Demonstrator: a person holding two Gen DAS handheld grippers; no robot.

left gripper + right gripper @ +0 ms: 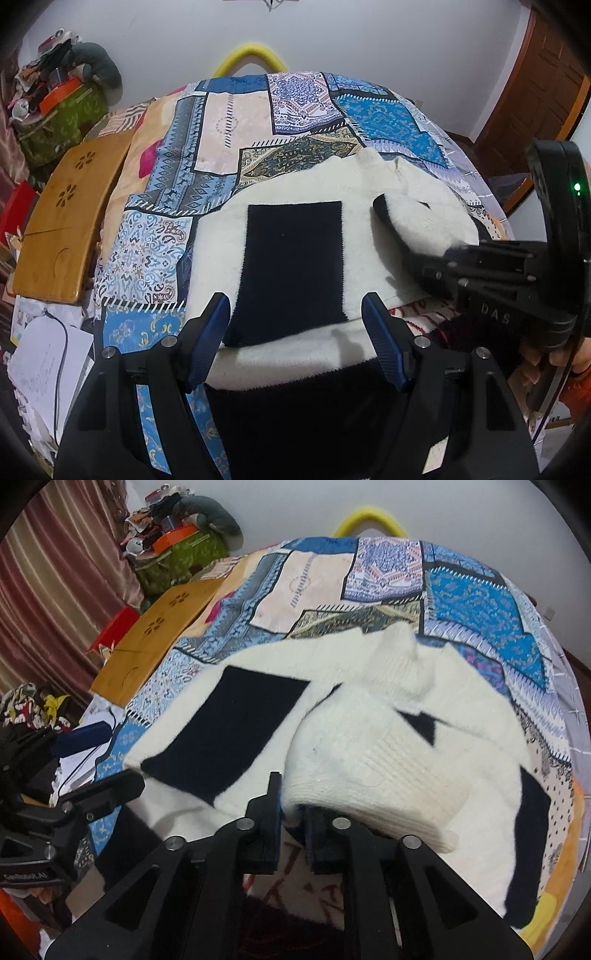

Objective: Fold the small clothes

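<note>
From the left wrist, the white sweater [295, 236] with its dark patch lies on the patchwork bedspread [229, 122]; the left tongs [295, 321] hang released above its near hem, and the right tongs [424, 254] sit at the folded sleeve. It looks soft, fluffy and limp, best taken by a hem or cuff. From the right wrist, the ribbed cuff [369, 775] sits at the nearly clenched tongs; whether they still pinch it is hard to tell.

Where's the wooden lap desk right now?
The wooden lap desk lies at the left of both wrist views, beside the patchwork bedspread, below the green bag piled with clutter.
</note>
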